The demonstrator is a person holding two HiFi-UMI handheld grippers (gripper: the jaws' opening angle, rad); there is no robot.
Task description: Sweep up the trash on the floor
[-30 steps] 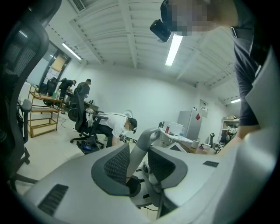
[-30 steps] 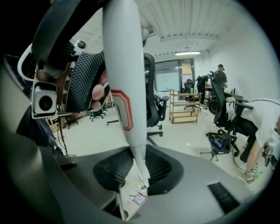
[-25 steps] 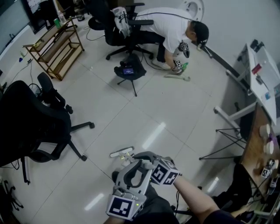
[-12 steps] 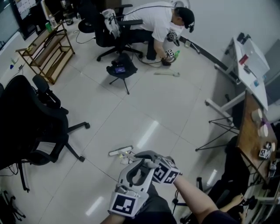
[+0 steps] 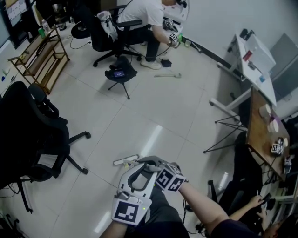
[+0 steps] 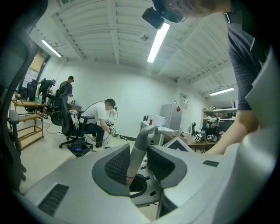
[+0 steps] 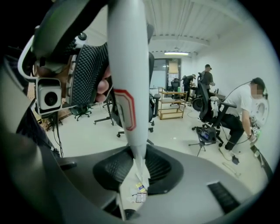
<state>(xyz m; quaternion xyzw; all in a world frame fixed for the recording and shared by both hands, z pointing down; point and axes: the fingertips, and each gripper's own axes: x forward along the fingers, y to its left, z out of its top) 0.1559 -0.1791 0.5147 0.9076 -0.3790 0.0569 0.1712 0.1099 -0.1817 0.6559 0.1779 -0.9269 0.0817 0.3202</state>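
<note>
At the head view's bottom centre, my left gripper (image 5: 136,182) and right gripper (image 5: 157,170) sit close together. In the left gripper view, the left gripper (image 6: 138,164) is shut on a grey curved handle (image 6: 141,142) that stands upright between its pads. The right gripper (image 7: 133,168) is shut on a white pole (image 7: 127,87) with a red outline mark. Small scraps of trash (image 7: 139,189) lie on the floor right below the pole. A white bar (image 5: 126,161) lies on the floor just ahead of the grippers; I cannot tell what it belongs to.
A black office chair (image 5: 32,135) stands at the left. Farther off are a small black tripod stand (image 5: 120,74), a person in a white shirt (image 5: 139,11) bent over, and a wooden shelf (image 5: 39,53). A wooden table (image 5: 260,128) and folding stand legs (image 5: 226,135) are on the right.
Both grippers have drifted a little to the left with their handles still held. The head view has swung, so the far person and furniture sit higher and further left in it.
</note>
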